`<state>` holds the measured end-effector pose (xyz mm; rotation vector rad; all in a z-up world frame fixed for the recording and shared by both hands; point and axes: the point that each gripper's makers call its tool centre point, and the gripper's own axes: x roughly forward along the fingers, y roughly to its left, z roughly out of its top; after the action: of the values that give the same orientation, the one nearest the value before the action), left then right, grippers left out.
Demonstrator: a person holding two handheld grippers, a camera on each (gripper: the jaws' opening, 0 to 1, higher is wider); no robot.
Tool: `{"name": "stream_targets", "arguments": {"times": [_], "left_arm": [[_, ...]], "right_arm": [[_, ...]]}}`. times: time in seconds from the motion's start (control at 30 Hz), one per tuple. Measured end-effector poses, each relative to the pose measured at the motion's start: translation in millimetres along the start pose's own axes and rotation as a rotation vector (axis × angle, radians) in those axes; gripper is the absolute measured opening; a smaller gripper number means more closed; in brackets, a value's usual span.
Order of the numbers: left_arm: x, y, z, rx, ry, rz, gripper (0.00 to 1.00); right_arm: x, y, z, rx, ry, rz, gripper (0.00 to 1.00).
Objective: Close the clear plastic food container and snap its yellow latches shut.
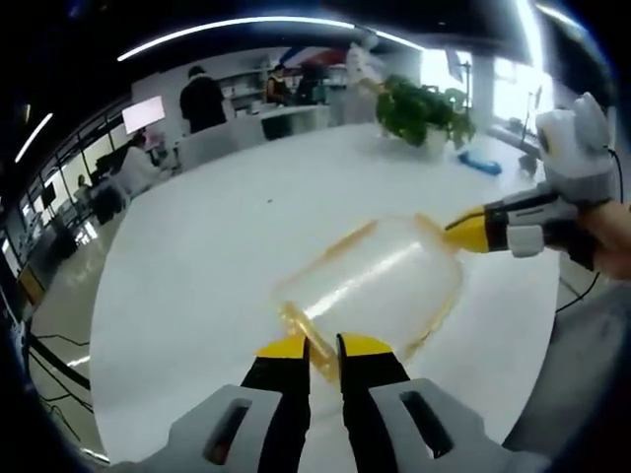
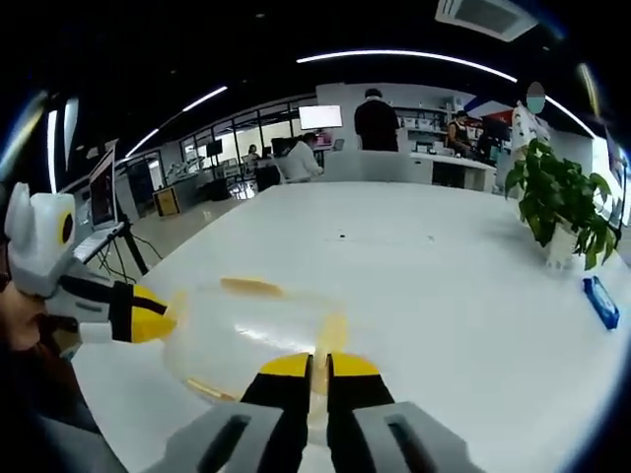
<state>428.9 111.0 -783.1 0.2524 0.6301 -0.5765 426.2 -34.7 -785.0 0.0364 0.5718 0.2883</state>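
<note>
The clear plastic container [image 1: 380, 286] lies on its side on the white table [image 1: 217, 246], with yellow latches along its edges [image 1: 345, 241]. My left gripper [image 1: 323, 347] is closed on its near end, a yellowish rim caught between the jaws. My right gripper [image 1: 471, 232] comes in from the right, its yellow tips pinched on the container's far corner. In the right gripper view, the container [image 2: 246, 330] sits just past my right gripper [image 2: 320, 363], whose jaws are nearly together over a yellow latch [image 2: 332, 333]. The left gripper [image 2: 148, 315] holds the container's left end.
A potted plant [image 1: 424, 108] and a blue object [image 1: 480, 163] stand on the table's far side, also visible as the plant [image 2: 562, 207] and blue object [image 2: 599, 301]. People [image 1: 202, 99] and desks are beyond the table. A laptop [image 2: 104, 197] stands at the left.
</note>
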Motion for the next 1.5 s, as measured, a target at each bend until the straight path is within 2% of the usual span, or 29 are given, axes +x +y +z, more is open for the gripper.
{"name": "stream_targets", "arguments": {"times": [0.9, 1.5], "left_arm": [[10, -27.5, 7.9, -0.019, -0.009, -0.06, 0.08], [18, -26.1, 4.1, -0.057, 0.001, -0.056, 0.06]], "right_arm": [[-12, -29, -2.9, 0.05, 0.003, -0.064, 0.01], [-7, -32, -9.5, 0.059, 0.014, -0.078, 0.01]]}}
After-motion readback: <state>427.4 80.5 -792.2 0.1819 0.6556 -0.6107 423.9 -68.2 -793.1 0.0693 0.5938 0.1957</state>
